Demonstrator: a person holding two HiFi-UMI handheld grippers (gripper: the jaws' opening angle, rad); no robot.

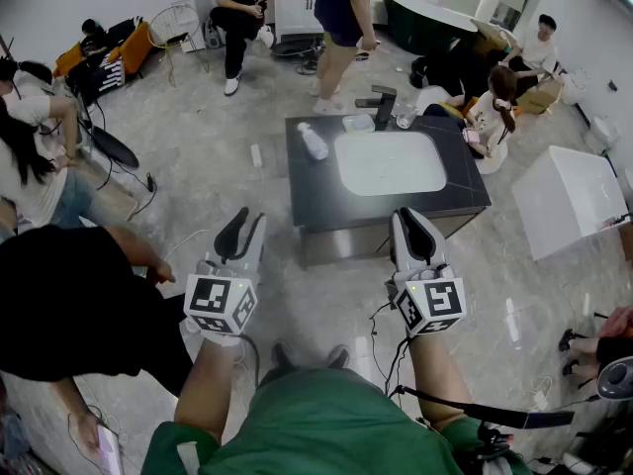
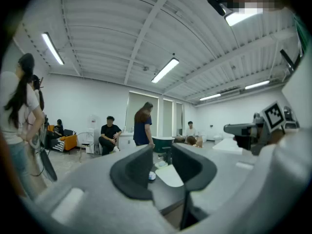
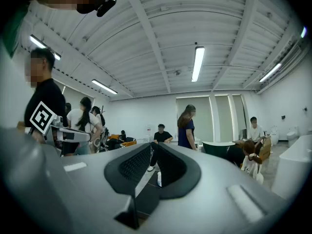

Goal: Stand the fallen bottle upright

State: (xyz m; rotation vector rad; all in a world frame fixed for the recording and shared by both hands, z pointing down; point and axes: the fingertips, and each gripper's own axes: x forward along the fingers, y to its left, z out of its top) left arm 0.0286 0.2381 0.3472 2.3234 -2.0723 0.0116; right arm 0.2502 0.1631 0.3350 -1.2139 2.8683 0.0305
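Grey plastic left gripper [image 1: 245, 228] is level, its black-padded jaws parted and empty. The matching right gripper [image 1: 413, 224] shows only a narrow slit between its jaws, also empty. Both hover over open pale floor [image 1: 326, 295], short of the near edge of a dark stone counter [image 1: 316, 194]. The white plastic bottle [image 1: 313, 142] lies on its side near the counter's far left corner, left of the white sunken basin [image 1: 390, 162], with bare top around it.

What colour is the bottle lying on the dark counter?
The fallen bottle is white; head view best.
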